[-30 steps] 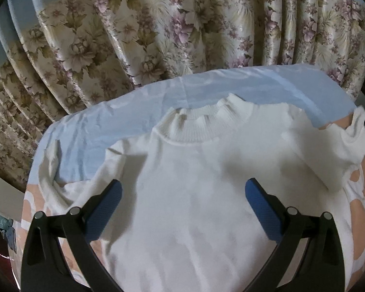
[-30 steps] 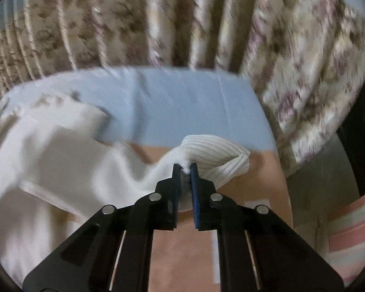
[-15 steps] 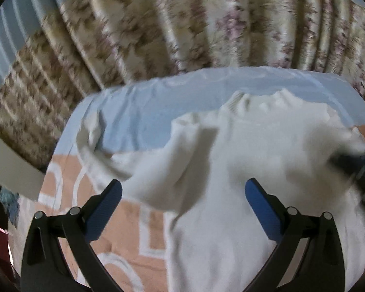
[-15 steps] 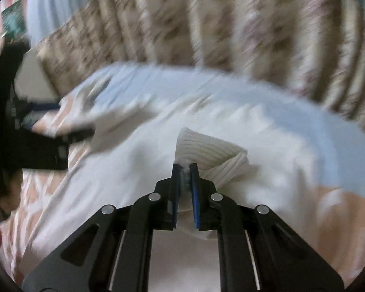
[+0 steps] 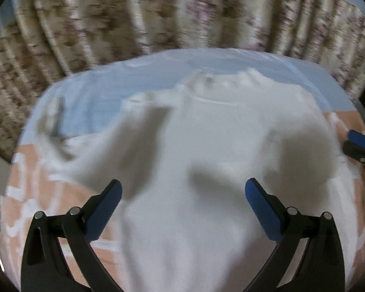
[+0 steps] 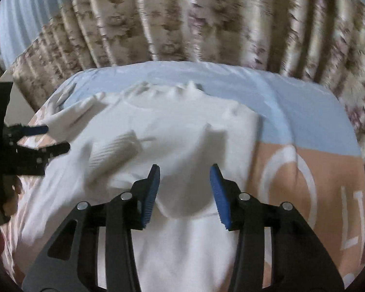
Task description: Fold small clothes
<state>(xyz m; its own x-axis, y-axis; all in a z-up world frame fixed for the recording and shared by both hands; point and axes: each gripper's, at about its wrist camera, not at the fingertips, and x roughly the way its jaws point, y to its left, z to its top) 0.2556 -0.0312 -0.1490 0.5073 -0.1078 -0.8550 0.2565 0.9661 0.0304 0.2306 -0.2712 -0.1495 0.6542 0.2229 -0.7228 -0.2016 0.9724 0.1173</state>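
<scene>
A white knit sweater (image 5: 206, 146) lies flat on the bed, neck (image 5: 221, 82) towards the curtain. One sleeve is folded across its chest, ribbed cuff (image 6: 114, 150) lying loose on the body. My right gripper (image 6: 185, 170) hovers just above that folded sleeve. Its jaws are opening and the pads press on nothing. The other sleeve (image 5: 60, 133) trails out to the left over the sheet. My left gripper (image 5: 182, 185) stands wide open over the sweater's lower body, with nothing held. Each gripper shows in the other view: the right gripper (image 5: 355, 144) and the left gripper (image 6: 48, 138).
The bed sheet is pale blue (image 6: 292, 102) at the far side and peach with white rings and letters (image 6: 304, 170) nearer. A flowered curtain (image 5: 182, 12) hangs close behind the bed. The bed's edges drop away at left and right.
The right gripper carried the ribbed cuff leftwards over the sweater's body, then its jaws parted and let the cuff drop. The left gripper shifted and stayed wide open.
</scene>
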